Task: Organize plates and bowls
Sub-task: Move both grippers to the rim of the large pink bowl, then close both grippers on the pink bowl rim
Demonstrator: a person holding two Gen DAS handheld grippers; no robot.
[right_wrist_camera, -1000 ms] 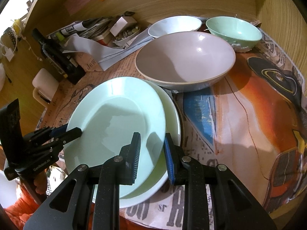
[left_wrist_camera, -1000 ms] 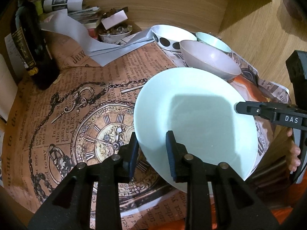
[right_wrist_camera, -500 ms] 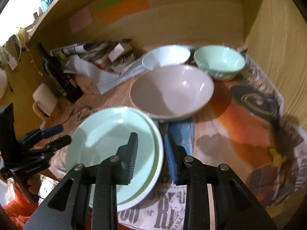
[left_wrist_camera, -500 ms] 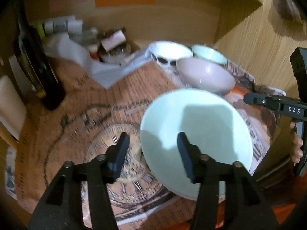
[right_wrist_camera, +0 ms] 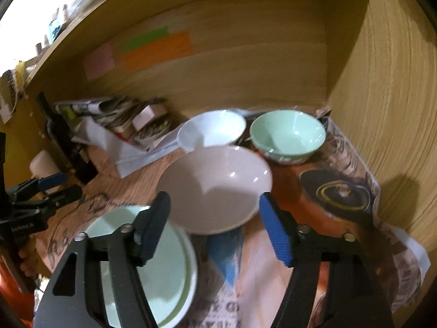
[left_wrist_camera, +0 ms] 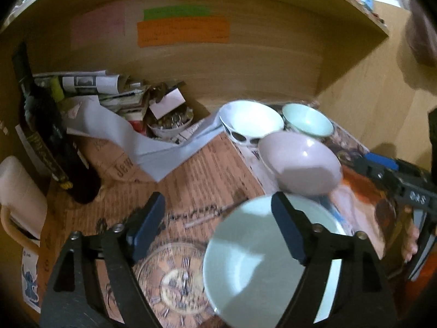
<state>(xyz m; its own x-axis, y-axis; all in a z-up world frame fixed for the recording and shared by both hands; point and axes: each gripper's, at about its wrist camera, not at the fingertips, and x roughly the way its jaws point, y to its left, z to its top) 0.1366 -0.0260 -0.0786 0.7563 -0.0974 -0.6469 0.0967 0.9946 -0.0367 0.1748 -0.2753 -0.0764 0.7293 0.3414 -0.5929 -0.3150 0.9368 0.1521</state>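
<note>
Both grippers released: left gripper (left_wrist_camera: 218, 213) and right gripper (right_wrist_camera: 214, 213) have just been opening, nothing between the jaws. Pale green plate (left_wrist_camera: 245, 268) lies stacked on a second plate (right_wrist_camera: 191, 268) on the newspaper-covered table (left_wrist_camera: 191, 175), just beside the pink bowl (right_wrist_camera: 215, 188); white bowl (right_wrist_camera: 215, 128) and green bowl (right_wrist_camera: 286, 134) sit behind.

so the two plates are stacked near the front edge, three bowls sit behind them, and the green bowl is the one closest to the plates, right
Not quite. The bowl closest to the stacked plates is the pink bowl, not the green one. The green bowl sits further back in the corner, beside the white bowl. The right wrist view shows this most clearly. The rest holds: two plates stacked at the front, three bowls behind.
</note>
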